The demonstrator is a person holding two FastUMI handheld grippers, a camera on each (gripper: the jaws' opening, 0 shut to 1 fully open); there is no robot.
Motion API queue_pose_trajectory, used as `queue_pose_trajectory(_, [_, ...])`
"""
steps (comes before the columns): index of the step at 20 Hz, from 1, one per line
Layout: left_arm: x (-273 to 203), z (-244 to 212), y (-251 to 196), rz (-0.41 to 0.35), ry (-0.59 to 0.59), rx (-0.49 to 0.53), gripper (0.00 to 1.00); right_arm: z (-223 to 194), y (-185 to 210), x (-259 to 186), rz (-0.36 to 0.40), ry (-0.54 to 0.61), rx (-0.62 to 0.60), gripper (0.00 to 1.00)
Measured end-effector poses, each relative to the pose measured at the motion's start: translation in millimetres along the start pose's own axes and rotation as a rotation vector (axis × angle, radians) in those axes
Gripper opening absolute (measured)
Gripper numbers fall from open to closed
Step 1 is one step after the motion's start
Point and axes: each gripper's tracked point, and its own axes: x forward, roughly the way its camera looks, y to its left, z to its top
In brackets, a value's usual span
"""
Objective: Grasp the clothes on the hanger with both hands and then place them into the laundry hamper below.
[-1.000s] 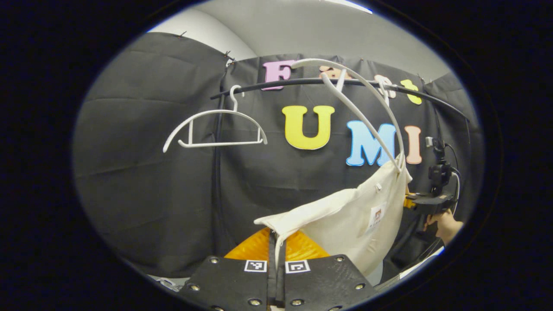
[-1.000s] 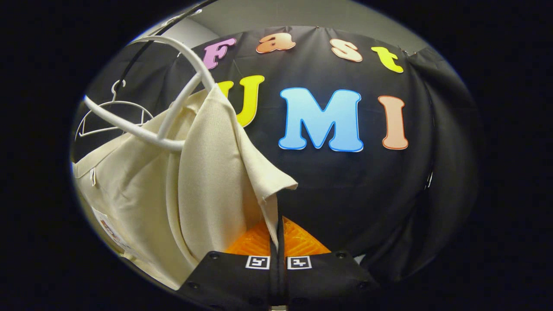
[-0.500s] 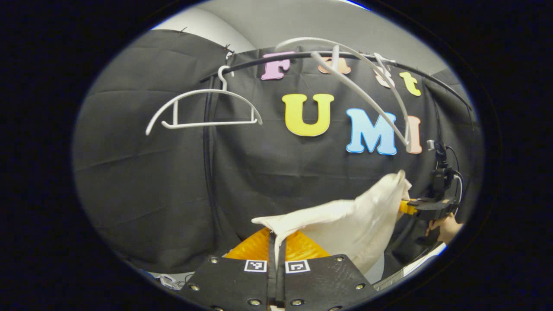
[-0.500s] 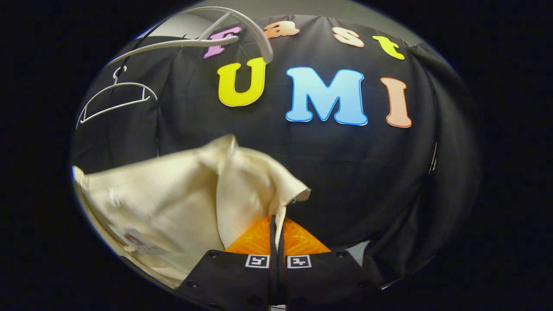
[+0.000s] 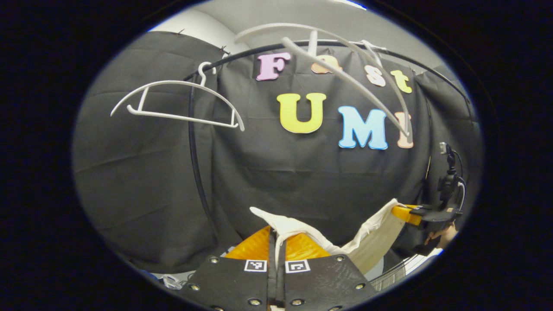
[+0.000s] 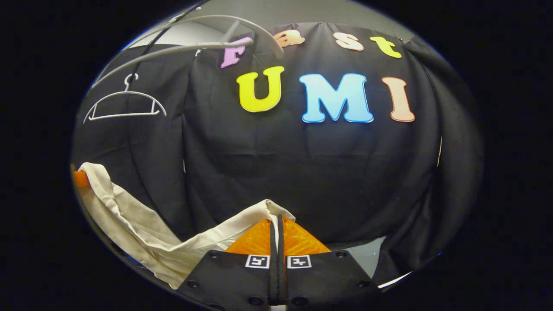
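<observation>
Writing that can be read is missing on the cloth (image 5: 376, 242): it is showing no label or print at this moment. Only small square black-and-white markers (image 5: 255, 265) are sitting on top of each gripper body, and they carry patterns, not words.

The cloth is a cream garment, plain and soft, and it is hanging in the air as a sagging band between the two grippers, below the rail (image 5: 345, 43) and off the hangers. In the left gripper view, the left gripper (image 5: 276, 242) is pinching one corner of the cloth, with its fingers pressed together on the fabric. In the right gripper view, the right gripper (image 6: 276, 235) is clamping the other end (image 6: 242, 224) in the same way, fingers together with the edge folded over them. The right gripper is also appearing farther off in the left gripper view (image 5: 406, 214), with a hand (image 5: 443, 235) under it.

Two white hangers are hanging bare on the rail: one (image 5: 177, 101) at the left, flat-on, and one (image 5: 345, 73) nearer, turned sideways.
</observation>
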Motion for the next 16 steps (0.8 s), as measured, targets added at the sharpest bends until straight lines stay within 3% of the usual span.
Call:
queue_pose_trajectory(1, [0.4, 1.3, -0.5, -0.005, -0.011, -0.002, 0.0, 12.2, 8.1, -11.9, 0.019, -0.026, 0.005, 0.04])
queue_pose_trajectory(11, [-3.9, 15.9, -5.7, -0.078, -0.113, -0.007, 0.01, 105.9, 137.6, -116.1, 0.291, -0.197, -0.007, 0.01])
queue_pose_trajectory(16, [-7.9, 16.8, -8.7, -0.111, -0.125, -0.017, 0.0, 115.9, 211.8, -154.1, 0.427, -0.208, -0.03, 0.01])
